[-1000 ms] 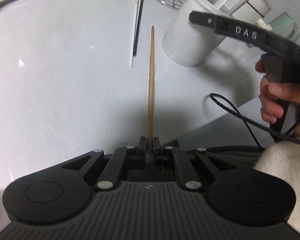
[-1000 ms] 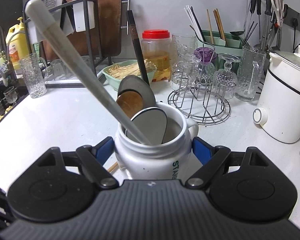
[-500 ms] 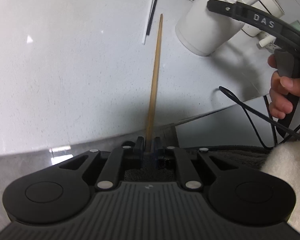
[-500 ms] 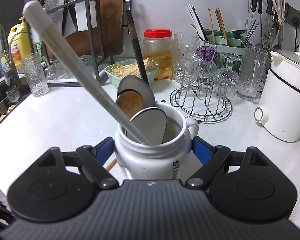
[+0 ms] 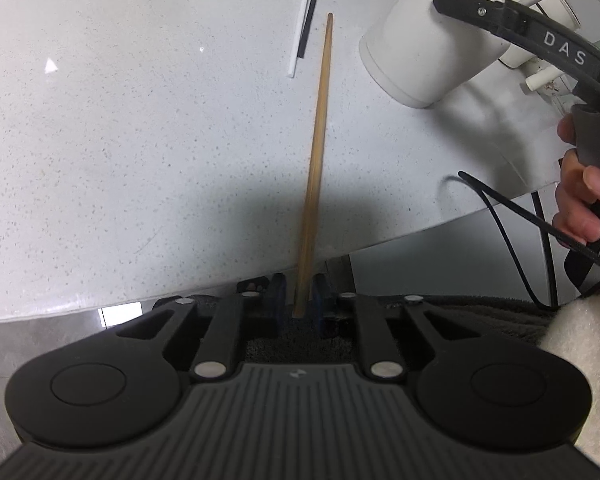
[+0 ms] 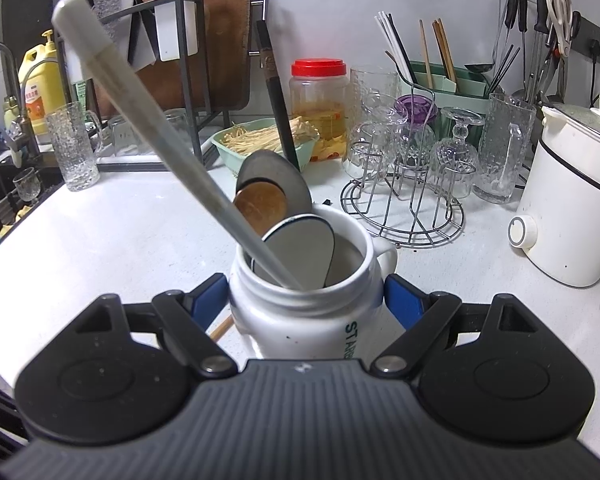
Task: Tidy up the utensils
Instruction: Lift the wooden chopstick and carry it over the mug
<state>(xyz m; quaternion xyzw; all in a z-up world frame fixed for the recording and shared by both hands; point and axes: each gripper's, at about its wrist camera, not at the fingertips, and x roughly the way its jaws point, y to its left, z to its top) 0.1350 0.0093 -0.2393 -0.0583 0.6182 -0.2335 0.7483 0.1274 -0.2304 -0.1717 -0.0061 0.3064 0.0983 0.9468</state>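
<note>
My left gripper [image 5: 300,280] has a wooden chopstick [image 5: 318,128] by its thick end. The jaws are closing on it, and the stick leans a little right, reaching out over the white counter [image 5: 120,140]. A white chopstick [image 5: 302,28] and a black chopstick [image 5: 313,8] lie side by side beyond its tip. My right gripper [image 6: 306,300] is shut on a white mug [image 6: 300,328], a blue pad on each side. The mug [image 5: 420,48] holds a long white handle [image 6: 148,128], a wooden spoon [image 6: 260,204] and two grey spoons [image 6: 300,248].
Behind the mug stand a wire glass rack [image 6: 404,208], a green utensil holder [image 6: 444,84] with several chopsticks, a red-lidded jar [image 6: 320,112] and a green basket [image 6: 268,144]. A white electric pot [image 6: 572,208] is at right. The counter edge [image 5: 380,244] lies near the left gripper. A hand [image 5: 580,200] and cable [image 5: 500,216] are at right.
The left gripper has drawn back past the counter edge and tipped down. The chopstick now leans right in its jaws. The right gripper and mug have not moved.
</note>
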